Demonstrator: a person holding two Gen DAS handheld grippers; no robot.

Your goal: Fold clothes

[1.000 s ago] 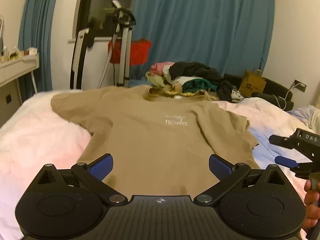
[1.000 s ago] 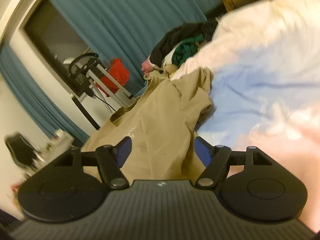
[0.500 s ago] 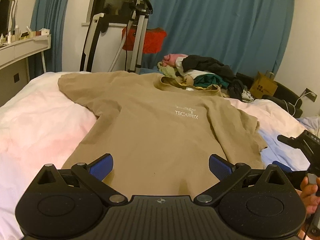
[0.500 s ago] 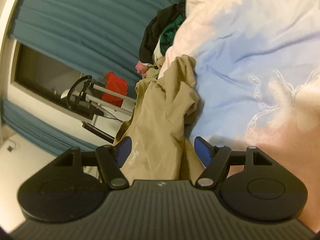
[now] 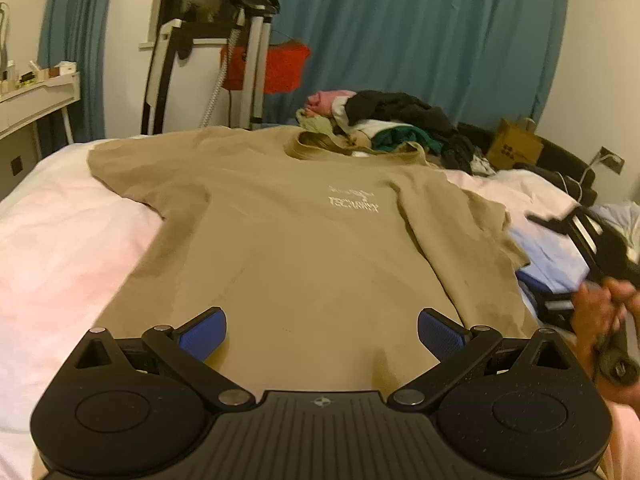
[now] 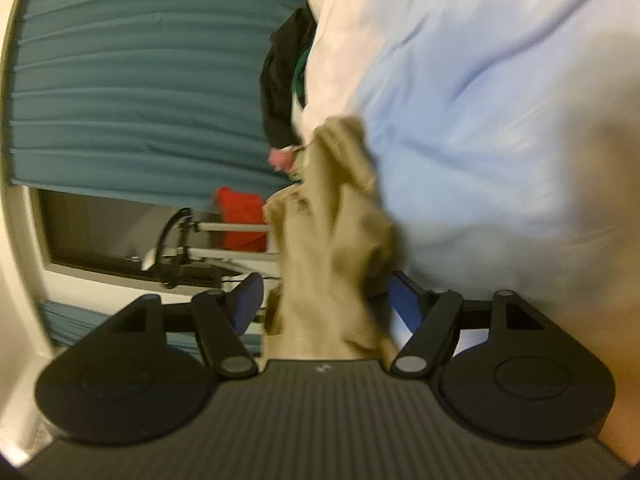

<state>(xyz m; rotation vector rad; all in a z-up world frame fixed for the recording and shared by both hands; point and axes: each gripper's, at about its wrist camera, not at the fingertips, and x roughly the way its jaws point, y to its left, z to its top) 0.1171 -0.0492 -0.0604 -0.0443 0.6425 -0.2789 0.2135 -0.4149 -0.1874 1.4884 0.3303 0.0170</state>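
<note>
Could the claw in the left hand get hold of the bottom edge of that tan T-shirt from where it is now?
Probably yes. The left claw is open, its blue pads spread wide over the lower part of the tan T-shirt, which lies flat on the bed. Nothing sits between the pads and the cloth. The hem itself is hidden under the claw's body.

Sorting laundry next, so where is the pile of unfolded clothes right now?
In the left wrist view the clothes pile sits at the far end of the bed, right of centre, just beyond the tan T-shirt collar and in front of the blue curtain.
</note>
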